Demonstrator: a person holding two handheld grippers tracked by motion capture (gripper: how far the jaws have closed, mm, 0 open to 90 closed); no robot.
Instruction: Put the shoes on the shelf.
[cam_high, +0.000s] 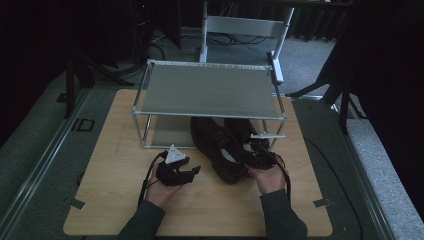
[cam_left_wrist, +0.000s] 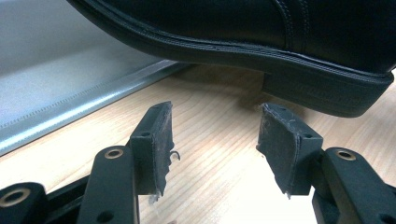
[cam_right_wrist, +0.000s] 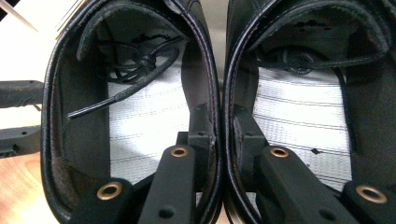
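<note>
A pair of black leather shoes (cam_high: 223, 148) lies side by side on the wooden table, toes under the metal rack (cam_high: 207, 90). My right gripper (cam_high: 256, 151) is at their heel ends. In the right gripper view, one jaw reaches into the left-hand shoe (cam_right_wrist: 140, 121) and one into the right-hand shoe (cam_right_wrist: 303, 116). The right gripper (cam_right_wrist: 219, 121) is shut on the two touching inner walls. My left gripper (cam_high: 195, 172) is open just left of the pair. In the left gripper view, the left gripper (cam_left_wrist: 215, 128) holds nothing, and a shoe's sole and heel (cam_left_wrist: 322, 91) are just beyond it.
The rack's grey upper shelf covers the shoes' front halves; its lower rail (cam_left_wrist: 79, 105) lies on the table close to my left gripper. Bare wooden table (cam_high: 200, 210) stretches toward the near edge. A white frame (cam_high: 245, 25) stands on the floor behind.
</note>
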